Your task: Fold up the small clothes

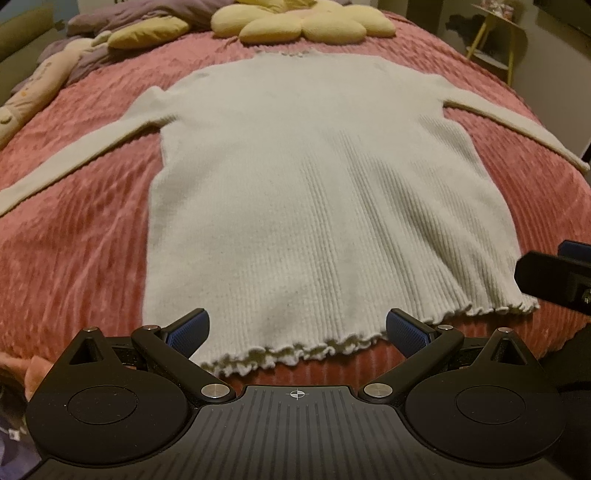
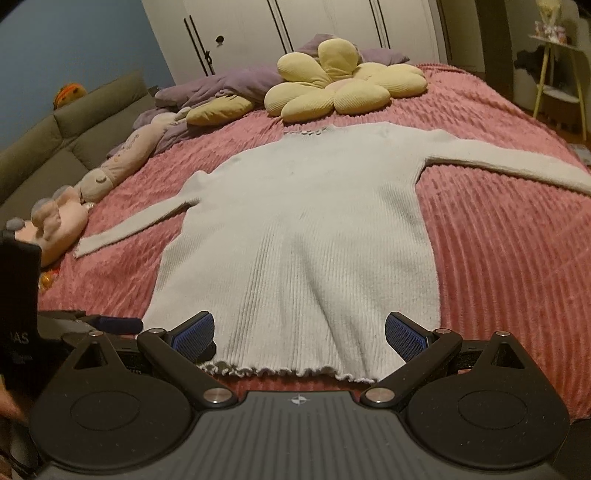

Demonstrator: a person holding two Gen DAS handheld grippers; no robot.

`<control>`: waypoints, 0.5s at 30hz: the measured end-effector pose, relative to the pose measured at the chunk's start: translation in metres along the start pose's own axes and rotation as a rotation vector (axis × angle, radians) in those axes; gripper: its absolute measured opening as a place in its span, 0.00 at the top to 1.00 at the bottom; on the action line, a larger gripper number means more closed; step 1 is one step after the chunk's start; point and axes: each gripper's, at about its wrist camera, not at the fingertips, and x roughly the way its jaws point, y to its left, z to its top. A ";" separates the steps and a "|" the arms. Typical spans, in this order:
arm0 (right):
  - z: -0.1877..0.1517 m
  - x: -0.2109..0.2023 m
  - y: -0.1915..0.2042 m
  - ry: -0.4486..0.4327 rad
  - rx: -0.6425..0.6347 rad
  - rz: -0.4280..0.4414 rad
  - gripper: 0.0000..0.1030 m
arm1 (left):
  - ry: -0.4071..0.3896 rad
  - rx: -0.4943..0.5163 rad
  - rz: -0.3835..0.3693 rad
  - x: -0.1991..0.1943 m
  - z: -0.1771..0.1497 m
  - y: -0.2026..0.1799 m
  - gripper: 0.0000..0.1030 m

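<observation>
Left wrist view: the white sweater lies flat on the pink bed, its frilled hem just ahead of the left tool, fingers spread. The right tool hovers level, likewise spread, over the hem.

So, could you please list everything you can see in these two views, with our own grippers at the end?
sweater: one, pale cream ribbed knit, spread flat mid-bed, sleeves out, frilled hem nearest.
bedspread: one, pink, ridged, covering the bed.
flower cushion: one, yellow, beyond the sweater's collar.
purple bedding: one heap, left of the flower cushion.
plush toys: at least two, pinkish, along the bed's left edge.
sofa: one, olive-grey, left of the bed.
wardrobe: white doors, behind the bed.
side stand: one, yellow-legged, far right.
left gripper: open, over the hem's left part.
right gripper: open, over the hem's right part.
</observation>
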 end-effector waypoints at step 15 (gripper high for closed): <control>0.049 0.034 -0.106 -0.090 0.274 0.013 0.43 | -0.074 0.042 0.017 0.038 0.091 -0.008 0.00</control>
